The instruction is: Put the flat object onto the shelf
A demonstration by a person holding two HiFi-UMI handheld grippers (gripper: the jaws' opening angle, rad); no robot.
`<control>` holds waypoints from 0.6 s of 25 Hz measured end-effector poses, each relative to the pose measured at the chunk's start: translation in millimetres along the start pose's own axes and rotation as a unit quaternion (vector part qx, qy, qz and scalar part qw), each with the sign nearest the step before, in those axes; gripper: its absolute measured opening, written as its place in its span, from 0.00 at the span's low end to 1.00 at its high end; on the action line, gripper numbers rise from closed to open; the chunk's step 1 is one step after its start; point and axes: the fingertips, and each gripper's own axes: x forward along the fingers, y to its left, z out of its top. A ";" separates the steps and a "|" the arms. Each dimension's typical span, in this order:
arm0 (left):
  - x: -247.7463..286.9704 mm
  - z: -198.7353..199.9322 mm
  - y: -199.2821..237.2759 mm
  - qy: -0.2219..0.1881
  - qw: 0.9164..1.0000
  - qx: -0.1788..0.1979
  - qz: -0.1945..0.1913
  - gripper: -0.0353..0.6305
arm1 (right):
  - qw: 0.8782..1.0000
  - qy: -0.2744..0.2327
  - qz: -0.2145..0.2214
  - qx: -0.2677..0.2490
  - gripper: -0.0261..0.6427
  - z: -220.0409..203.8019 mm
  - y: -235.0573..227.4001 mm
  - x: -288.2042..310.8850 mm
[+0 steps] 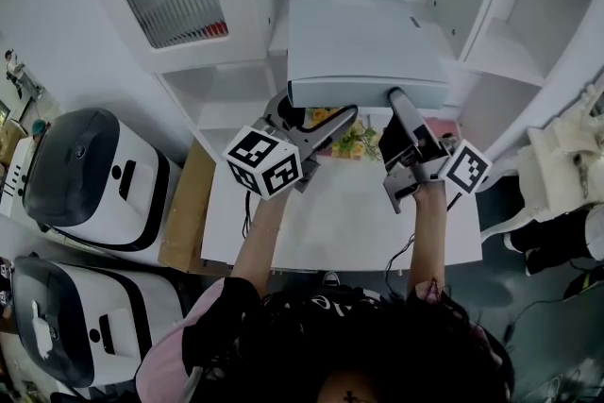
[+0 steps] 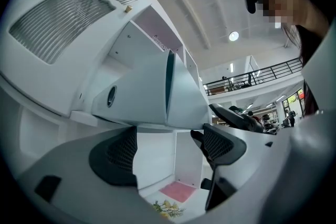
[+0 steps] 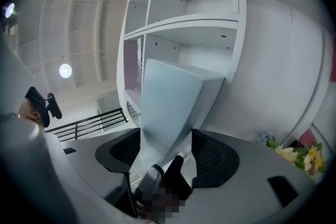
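— Which step is this?
— The lift, I'd say. The flat object [image 1: 363, 47] is up in the air in front of the shelf [image 1: 505, 47], well above the desk [image 1: 349, 222], with its far edge toward the compartments.
— Which tongs have it?
— The right tongs [image 1: 398, 101]. Their jaws close on its near edge, one on each face. The left tongs [image 1: 326, 125] are wide, with nothing between the jaws. The object lies just above their tips, and I can't tell whether it rests on them.
— So it isn't placed?
— Not yet. No part of it seems to sit on a board.
— And next?
— Probably level it and slide the far edge over a shelf board. Then push in with the right while the left props the underside. Gripped on one side only, it may sag or twist.
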 end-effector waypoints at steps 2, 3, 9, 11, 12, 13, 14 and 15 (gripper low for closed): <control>4.0 -0.3 4.9 0.001 1.000 0.002 0.007 0.67 | 1.000 -0.003 -0.011 -0.022 0.51 2.9 -3.0 -3.2; 6.3 -0.8 7.9 0.002 1.000 0.002 0.010 0.67 | 1.000 -0.004 -0.015 -0.027 0.51 4.0 -5.5 -4.6; 22.7 -4.7 28.4 0.002 0.999 0.004 0.032 0.67 | 0.999 0.007 -0.037 -0.014 0.51 -4.2 -26.2 -14.4; 28.1 -5.2 35.1 0.004 0.999 0.004 0.038 0.67 | 0.999 0.015 -0.047 -0.008 0.51 -9.8 -34.2 -18.0; 30.3 -5.4 38.0 0.005 0.999 0.004 0.038 0.67 | 0.999 0.018 -0.051 -0.005 0.51 -12.2 -38.0 -19.9; 31.7 -5.5 40.3 0.005 0.999 0.003 0.037 0.67 | 0.998 0.020 -0.055 -0.002 0.51 -14.6 -41.1 -21.7; 32.2 -5.6 42.5 0.005 0.999 0.002 0.035 0.67 | 0.998 0.022 -0.058 0.000 0.51 -17.2 -43.6 -23.4; 31.9 -5.6 45.0 0.004 0.999 0.002 0.035 0.67 | 0.998 0.025 -0.062 0.002 0.51 -20.4 -45.4 -25.0</control>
